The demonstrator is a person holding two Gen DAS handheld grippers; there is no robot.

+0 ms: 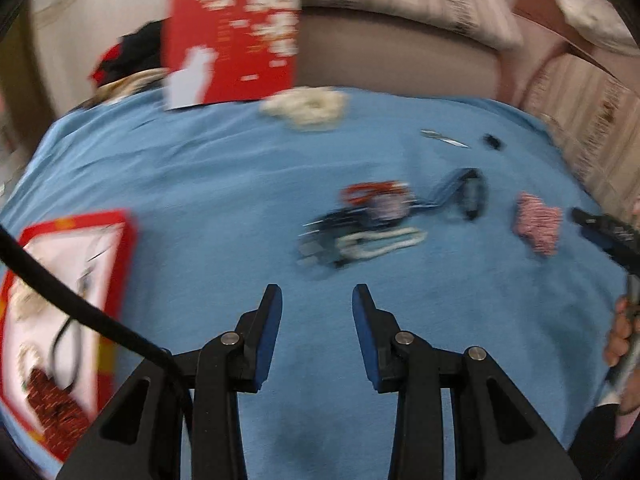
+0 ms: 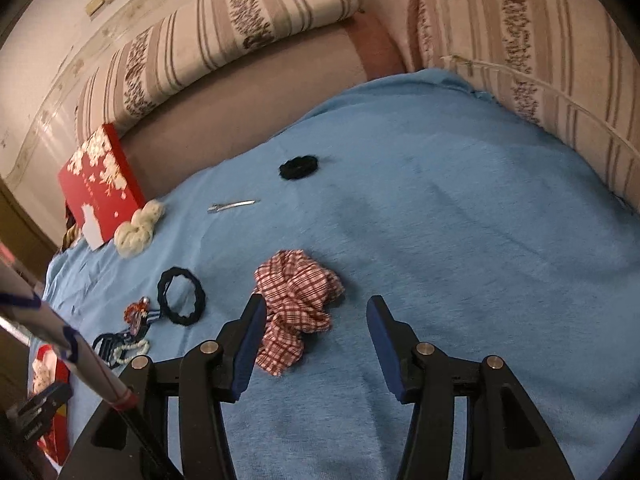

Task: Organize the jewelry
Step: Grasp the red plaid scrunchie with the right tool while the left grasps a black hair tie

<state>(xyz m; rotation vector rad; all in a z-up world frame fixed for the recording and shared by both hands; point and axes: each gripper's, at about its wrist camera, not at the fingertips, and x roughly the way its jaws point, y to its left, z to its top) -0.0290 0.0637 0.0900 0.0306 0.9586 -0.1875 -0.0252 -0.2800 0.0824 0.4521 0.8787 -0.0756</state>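
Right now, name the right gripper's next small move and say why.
Probably ease the right gripper slightly left and down onto the red checked scrunchie, then close. Its jaws are open and empty, and the scrunchie lies loose on the blue blanket, against the left finger rather than centred.

Left gripper [image 1: 317, 300] and right gripper [image 2: 316, 312] both hover with jaws apart, empty.

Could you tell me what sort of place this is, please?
Probably a home living room: striped sofa cushions back a seat, and a blue cloth holds hair accessories like a checked scrunchie.
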